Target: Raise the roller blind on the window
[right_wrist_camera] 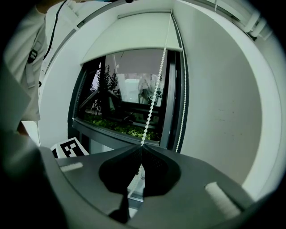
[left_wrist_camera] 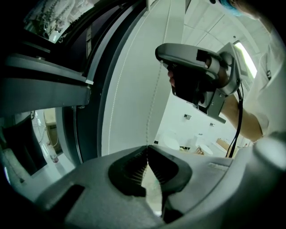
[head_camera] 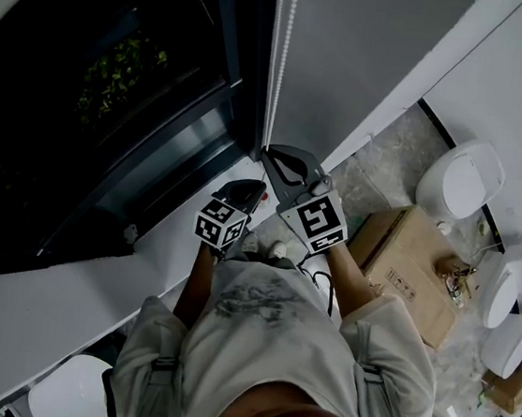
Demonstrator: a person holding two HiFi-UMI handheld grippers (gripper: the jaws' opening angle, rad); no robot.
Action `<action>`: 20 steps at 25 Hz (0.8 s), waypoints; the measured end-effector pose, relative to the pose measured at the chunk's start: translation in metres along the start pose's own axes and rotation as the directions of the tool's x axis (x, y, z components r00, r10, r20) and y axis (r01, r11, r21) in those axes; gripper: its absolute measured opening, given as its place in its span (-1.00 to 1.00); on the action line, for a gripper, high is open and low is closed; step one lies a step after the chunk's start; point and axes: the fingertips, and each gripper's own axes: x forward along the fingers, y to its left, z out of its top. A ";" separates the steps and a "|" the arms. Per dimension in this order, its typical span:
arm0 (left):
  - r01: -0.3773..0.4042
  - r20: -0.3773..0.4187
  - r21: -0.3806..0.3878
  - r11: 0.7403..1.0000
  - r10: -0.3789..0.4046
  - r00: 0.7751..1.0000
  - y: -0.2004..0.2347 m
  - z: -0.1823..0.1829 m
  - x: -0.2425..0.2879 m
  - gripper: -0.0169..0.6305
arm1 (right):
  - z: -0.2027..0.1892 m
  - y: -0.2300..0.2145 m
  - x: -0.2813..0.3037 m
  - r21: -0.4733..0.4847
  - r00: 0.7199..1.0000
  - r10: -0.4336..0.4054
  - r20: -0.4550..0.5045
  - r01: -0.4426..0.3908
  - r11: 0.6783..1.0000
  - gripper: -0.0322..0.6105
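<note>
The white roller blind (right_wrist_camera: 134, 36) covers only the top of the window (right_wrist_camera: 129, 103); its bottom edge hangs high above the sill. A white bead chain (head_camera: 282, 54) drops beside the dark frame. My right gripper (right_wrist_camera: 142, 146) is shut on one strand of the bead chain (right_wrist_camera: 154, 96), and the other strand (right_wrist_camera: 182, 112) hangs free against the frame. My left gripper (left_wrist_camera: 146, 147) is shut on the same strand of the bead chain (left_wrist_camera: 154, 103), just below the right gripper (left_wrist_camera: 196, 76). In the head view the right gripper (head_camera: 270, 152) sits above the left gripper (head_camera: 260, 187).
A white sill (head_camera: 62, 292) runs under the dark window pane (head_camera: 96, 88). A white wall (right_wrist_camera: 223, 112) stands right of the frame. On the floor are cardboard boxes (head_camera: 414, 269) and white toilets (head_camera: 463, 180). The person's torso (head_camera: 263, 345) fills the lower middle of the head view.
</note>
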 end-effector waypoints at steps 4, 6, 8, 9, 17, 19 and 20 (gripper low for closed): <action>0.005 0.041 -0.003 1.000 -0.005 0.999 -0.002 0.015 -0.011 -0.79 | 0.000 0.001 0.001 -0.004 1.000 0.005 0.002 -0.005 1.000 -0.87; 0.004 0.064 -0.002 1.000 -0.004 0.998 -0.003 0.026 -0.018 -0.72 | 0.000 0.001 0.001 -0.005 1.000 0.005 0.003 -0.005 1.000 -0.87; -0.004 0.090 0.006 1.000 0.003 0.996 -0.003 0.039 -0.027 -0.70 | 0.000 0.000 0.000 -0.003 1.000 0.004 0.005 -0.004 1.000 -0.87; -0.008 0.104 0.011 1.000 0.006 0.995 -0.004 0.047 -0.031 -0.69 | -0.001 0.000 0.000 -0.002 1.000 0.003 0.006 -0.003 1.000 -0.87; -0.043 0.260 0.068 0.997 0.024 0.965 -0.016 0.126 -0.076 -0.66 | -0.001 -0.002 -0.001 0.002 1.000 -0.001 0.009 0.001 1.000 -0.87; -0.045 0.293 0.097 0.994 0.014 0.956 -0.022 0.148 -0.085 -0.66 | -0.001 -0.002 -0.002 0.002 1.000 0.000 0.010 0.000 1.000 -0.87; -0.044 0.306 0.113 0.993 0.007 0.952 -0.025 0.159 -0.088 -0.66 | -0.001 -0.002 -0.002 0.002 1.000 0.000 0.010 0.000 1.000 -0.87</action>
